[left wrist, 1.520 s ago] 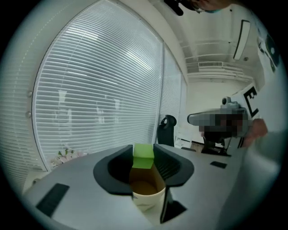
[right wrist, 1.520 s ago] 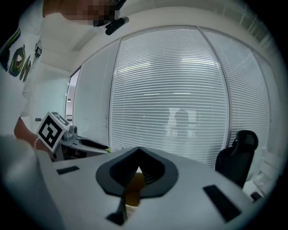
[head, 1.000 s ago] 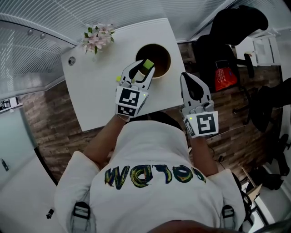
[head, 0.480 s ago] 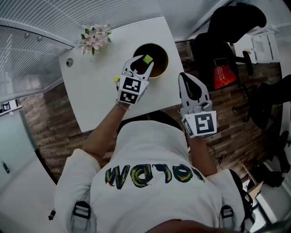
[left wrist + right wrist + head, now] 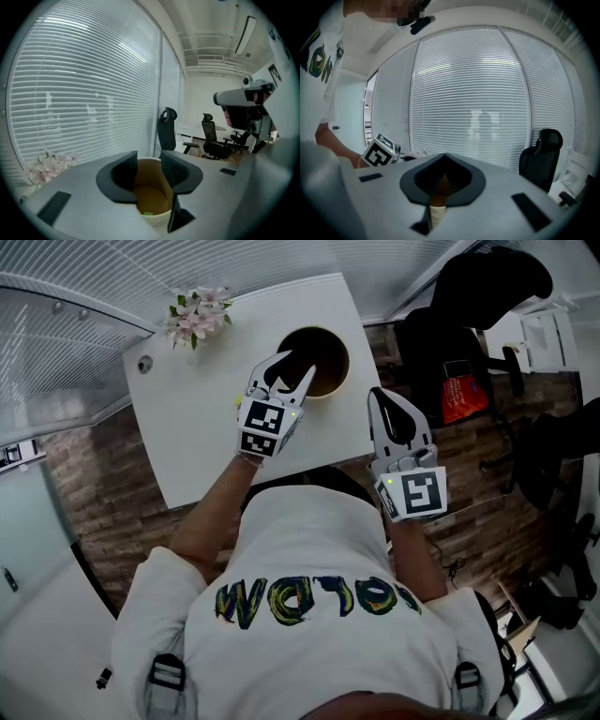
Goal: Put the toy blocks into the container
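In the head view the left claw (image 5: 296, 367), which has just been opening and stands wide above the cup (image 5: 336, 371) on the white surface (image 5: 202, 418), no longer grips anything, the left gripper view shows the green block (image 5: 147, 213) lying down inside that cup, and the right gripper view shows the right claw (image 5: 440, 177) closed tight and empty.

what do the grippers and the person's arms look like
Both the left gripper and right gripper have white bodies, dark curved jaws and a cube with black-and-white square markers, each with a small green light. The top worn is white, short-sleeved, with multicoloured lettering.
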### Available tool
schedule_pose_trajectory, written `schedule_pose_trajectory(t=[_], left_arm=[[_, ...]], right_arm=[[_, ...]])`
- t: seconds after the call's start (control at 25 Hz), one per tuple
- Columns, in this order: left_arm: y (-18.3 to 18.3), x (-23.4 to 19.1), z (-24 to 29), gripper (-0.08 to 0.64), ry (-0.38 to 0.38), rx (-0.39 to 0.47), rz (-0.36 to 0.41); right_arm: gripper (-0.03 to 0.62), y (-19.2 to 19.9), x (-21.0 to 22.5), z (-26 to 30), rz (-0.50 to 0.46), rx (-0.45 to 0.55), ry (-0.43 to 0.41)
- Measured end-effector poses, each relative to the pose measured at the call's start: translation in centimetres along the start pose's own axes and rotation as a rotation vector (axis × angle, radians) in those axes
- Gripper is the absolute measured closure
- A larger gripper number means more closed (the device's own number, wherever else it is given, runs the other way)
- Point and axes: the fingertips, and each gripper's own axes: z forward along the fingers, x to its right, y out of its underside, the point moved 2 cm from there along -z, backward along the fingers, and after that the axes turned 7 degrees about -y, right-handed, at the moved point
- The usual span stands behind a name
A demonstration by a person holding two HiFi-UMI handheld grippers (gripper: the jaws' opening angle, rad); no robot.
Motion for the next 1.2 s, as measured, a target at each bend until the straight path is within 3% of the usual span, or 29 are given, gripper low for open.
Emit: schedule_pose_trajectory(t=[0.4,1.2], left_arm=[[-0.5,-2.2,-4.7,0.413,-0.095,0.035,-0.067],[1.2,-9.1,-16.3,0.423,-0.367,0.115,-0.196]], right_arm=[[0.584,-0.8,-1.9,1.9,-0.02,0.009,-0.072],[0.584,-2.4,-10.0,8.2,-0.1,0.028,-0.317]])
